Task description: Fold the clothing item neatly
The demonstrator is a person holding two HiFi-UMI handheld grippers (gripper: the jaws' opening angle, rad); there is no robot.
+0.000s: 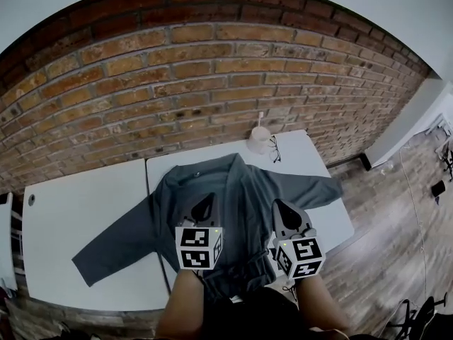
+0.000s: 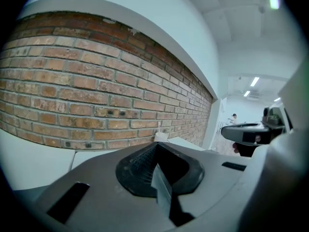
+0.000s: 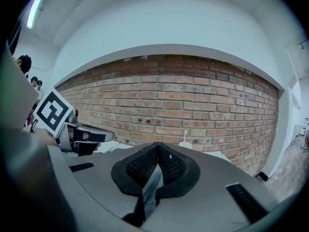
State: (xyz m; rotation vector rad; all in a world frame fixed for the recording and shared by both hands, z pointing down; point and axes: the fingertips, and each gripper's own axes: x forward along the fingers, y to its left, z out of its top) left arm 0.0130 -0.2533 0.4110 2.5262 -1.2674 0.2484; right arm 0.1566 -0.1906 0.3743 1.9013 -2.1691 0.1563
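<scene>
A dark grey long-sleeved jacket [image 1: 241, 183] lies spread flat, front up, across two white tables, collar toward the brick wall and sleeves stretched out to each side. Its hem hangs bunched over the near edge. My left gripper [image 1: 204, 206] hovers over the jacket's left half, jaws shut, with no cloth seen in them. My right gripper [image 1: 284, 212] hovers over the right half, also shut. In the left gripper view the closed jaws [image 2: 155, 151] point at the wall. The right gripper view shows the same [image 3: 157, 151].
A white cup [image 1: 260, 139] and a pair of glasses [image 1: 274, 149] sit at the back of the right table [image 1: 311, 158]. The left sleeve lies on the left table [image 1: 71, 204]. A brick wall [image 1: 177, 83] runs behind. Wooden floor lies to the right.
</scene>
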